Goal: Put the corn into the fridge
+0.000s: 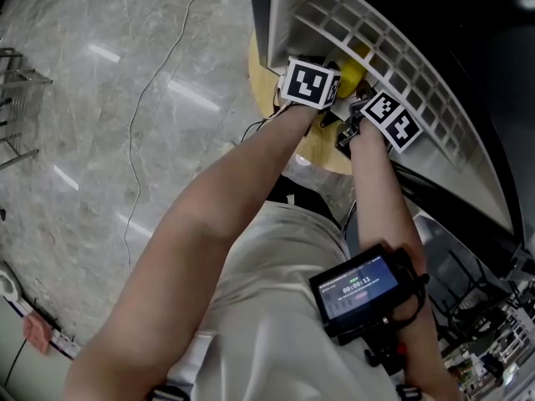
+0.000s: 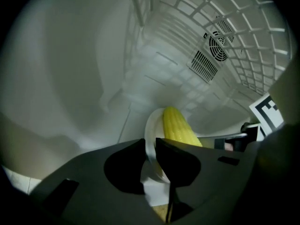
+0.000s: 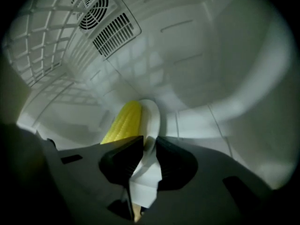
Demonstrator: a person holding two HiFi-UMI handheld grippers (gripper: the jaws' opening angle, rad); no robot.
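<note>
A yellow corn cob lies on a white plate held inside the white fridge. My left gripper is shut on the plate's rim on one side. From the opposite side, my right gripper is shut on the rim of the plate, with the corn just beyond it. In the head view both marker cubes sit at the fridge opening with the corn between them. The plate's underside is hidden.
A fan vent is on the fridge's back wall, and a white wire shelf hangs above the plate. A round wooden surface lies below the fridge opening. A cable runs over the marble floor; a metal rack stands far left.
</note>
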